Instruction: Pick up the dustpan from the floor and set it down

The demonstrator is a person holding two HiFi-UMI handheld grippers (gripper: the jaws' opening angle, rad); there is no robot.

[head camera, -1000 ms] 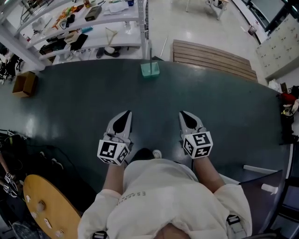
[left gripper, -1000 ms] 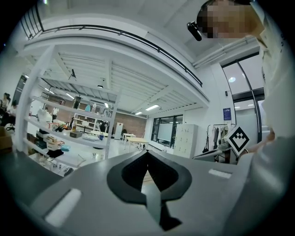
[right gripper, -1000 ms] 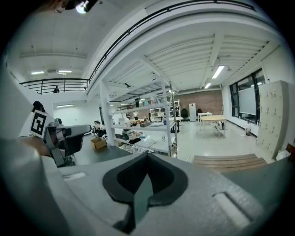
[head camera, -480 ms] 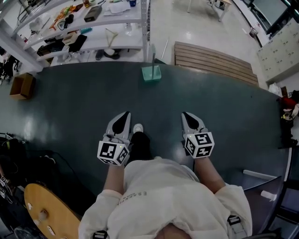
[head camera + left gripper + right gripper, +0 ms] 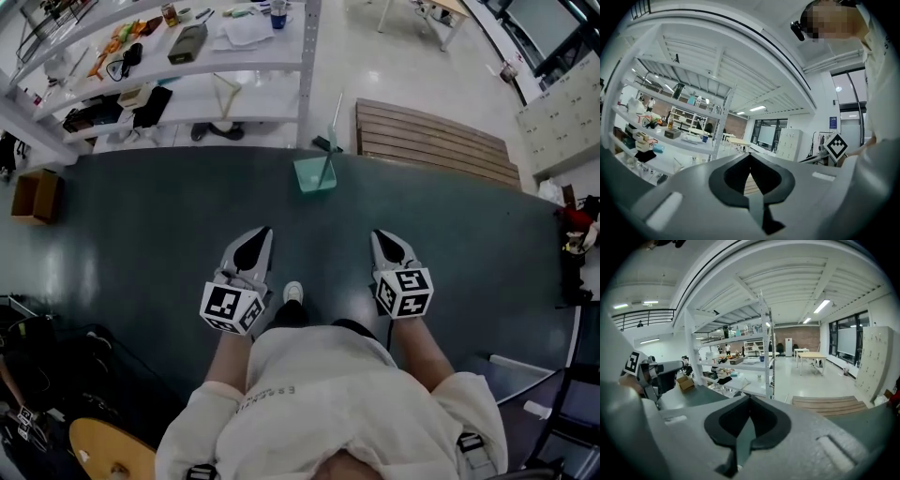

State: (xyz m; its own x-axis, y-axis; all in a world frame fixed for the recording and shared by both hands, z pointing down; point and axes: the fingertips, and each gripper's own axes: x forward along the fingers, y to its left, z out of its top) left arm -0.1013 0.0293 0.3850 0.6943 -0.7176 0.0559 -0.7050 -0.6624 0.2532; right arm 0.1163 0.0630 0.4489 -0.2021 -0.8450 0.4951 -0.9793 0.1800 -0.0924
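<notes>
Dustpan (image 5: 315,174), pale translucent green with a thin handle rising from it, sits on the dark green floor mat (image 5: 141,234) at the mat's far edge. It lies just in front of the corner post of a white shelving unit (image 5: 197,66) and near the low wooden pallet (image 5: 431,136), well apart from both hand-held tools.

A person in a white top stands on the mat and holds one tool in each hand at waist height, both aimed toward the dustpan. The left claw (image 5: 262,234) is pressed together with nothing between its jaws; its own camera looks across the room at the shelves and a bank of windows. The right claw (image 5: 381,237) is likewise pressed together and carries nothing, and its camera takes in the shelving, the pallet and a pale polished floor beyond. Each tool bears its marker cube just ahead of the wrist.

One shoe (image 5: 293,292) shows between the two tools. A cardboard box (image 5: 36,195) sits at the mat's left edge, and a round wooden board (image 5: 103,455) shows at the lower left.
</notes>
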